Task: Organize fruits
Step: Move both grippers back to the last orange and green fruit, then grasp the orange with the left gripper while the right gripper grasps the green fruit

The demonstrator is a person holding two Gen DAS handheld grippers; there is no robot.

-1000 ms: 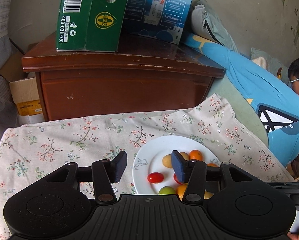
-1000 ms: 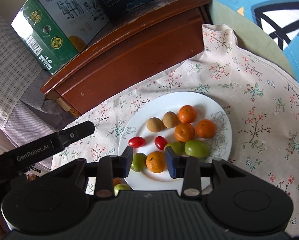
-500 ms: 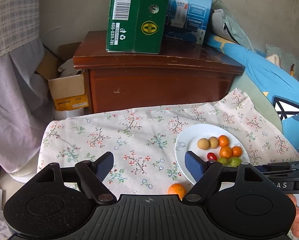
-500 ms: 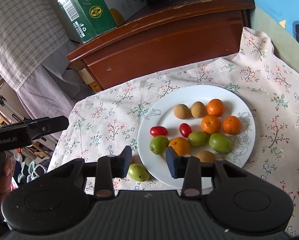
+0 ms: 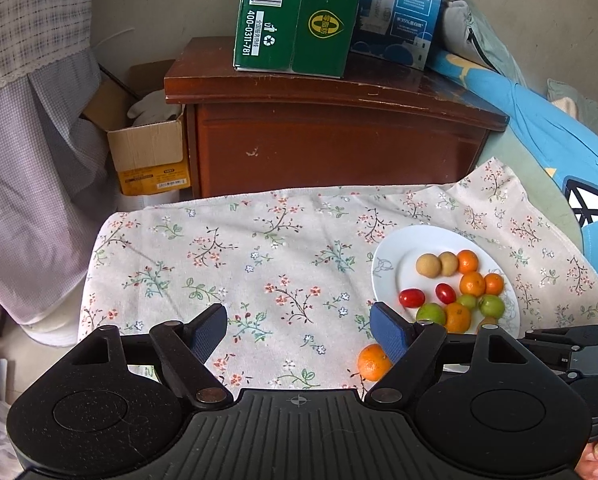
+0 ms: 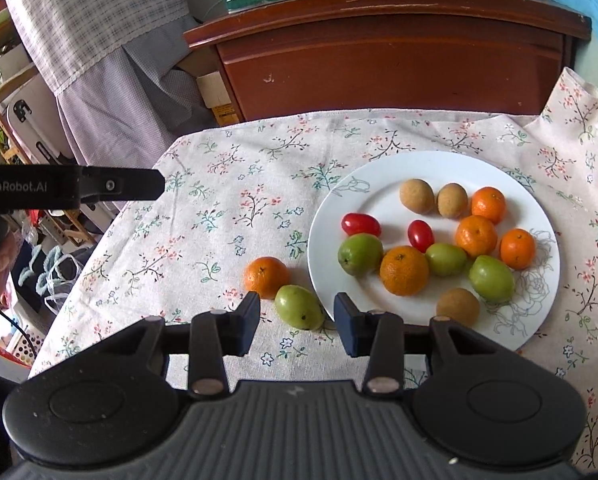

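Now, stray fruit: small round orange mandarin [image 6: 266, 277] and smooth green oval fruit [image 6: 299, 306] lie on the floral cloth-covered table [image 6: 219, 216], just beside the round white ceramic plate [image 6: 539, 320].
Left tongs [image 5: 298, 332]: wide, empty.
Right tongs [image 6: 297, 317]: narrow, empty, near green fruit.
Risk: a nudged round fruit may roll off the table.

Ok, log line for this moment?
left gripper open, empty | right gripper open | orange, green fruit on cloth beside plate
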